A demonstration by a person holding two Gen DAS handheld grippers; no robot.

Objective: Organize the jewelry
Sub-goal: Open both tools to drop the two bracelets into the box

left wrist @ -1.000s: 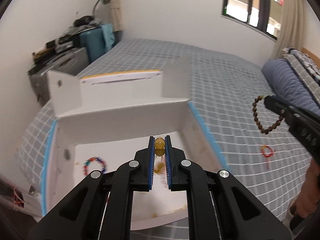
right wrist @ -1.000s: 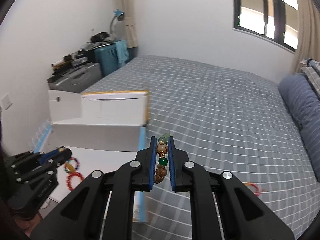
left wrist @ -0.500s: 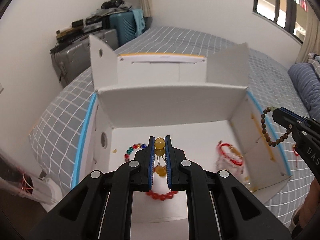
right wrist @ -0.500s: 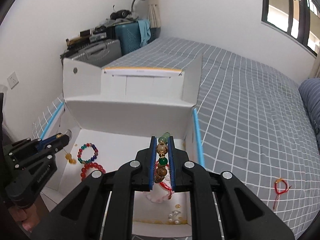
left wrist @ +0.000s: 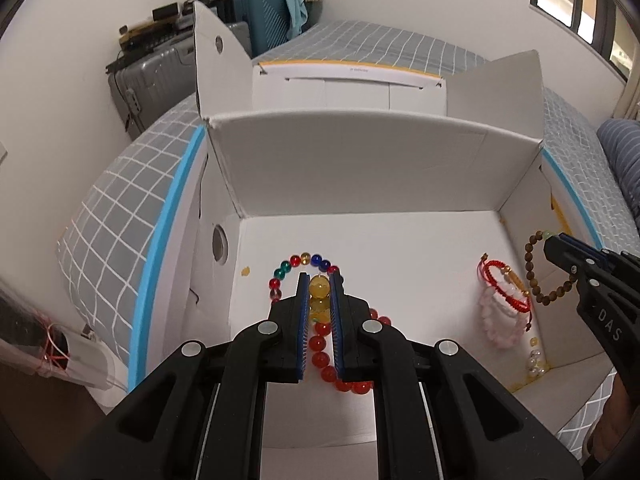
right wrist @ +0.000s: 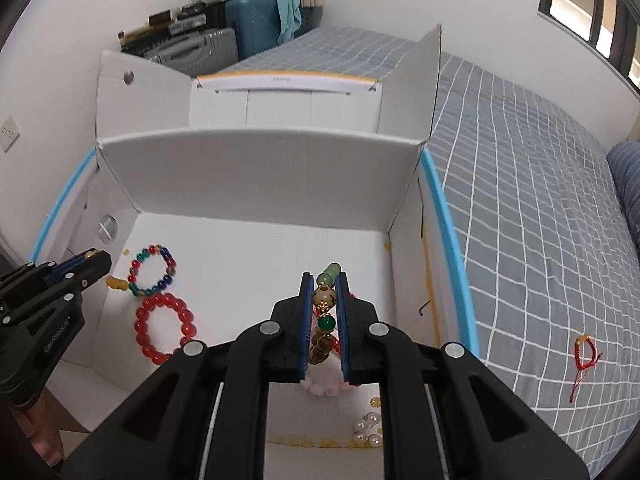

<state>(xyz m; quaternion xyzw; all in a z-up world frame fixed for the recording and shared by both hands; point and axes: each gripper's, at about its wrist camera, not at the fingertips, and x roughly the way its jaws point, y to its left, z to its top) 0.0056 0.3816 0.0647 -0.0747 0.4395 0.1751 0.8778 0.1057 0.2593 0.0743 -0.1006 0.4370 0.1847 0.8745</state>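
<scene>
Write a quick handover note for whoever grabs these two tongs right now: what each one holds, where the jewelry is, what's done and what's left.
Left tongs: shut on a yellow bead bracelet, over the left side of the white box.
Right tongs: shut on a brown and green bead bracelet, over the box's right side.
Done, lying in the box: multicolored bracelet, red bead bracelet, pink bracelet, red cord bracelet, pearl pieces.
Left: release both held bracelets into the box, then fetch the red string bracelet lying on the bed to the box's right.
</scene>
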